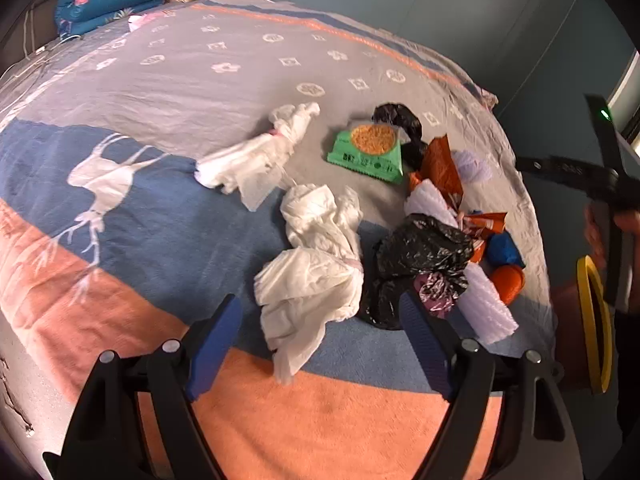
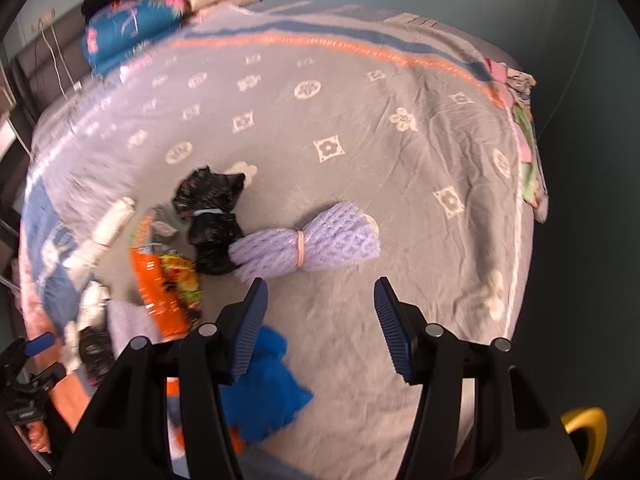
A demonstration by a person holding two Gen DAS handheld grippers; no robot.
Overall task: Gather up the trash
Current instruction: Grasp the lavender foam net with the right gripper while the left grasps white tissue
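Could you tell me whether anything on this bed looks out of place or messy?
Yes: litter is strewn over the bedspread. Crumpled white tissues, a black plastic bag, a green snack packet, an orange wrapper and a tied lilac foam net lie scattered near its foot. Both grippers are open and empty.

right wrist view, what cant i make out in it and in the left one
- Blue bag, right wrist view: its left part is hidden behind the right claw.
- Orange snack wrapper, right wrist view: print smeared by motion blur.
- Yellow-rimmed bin, left wrist view: cut off by the lens edge, inside unseen.
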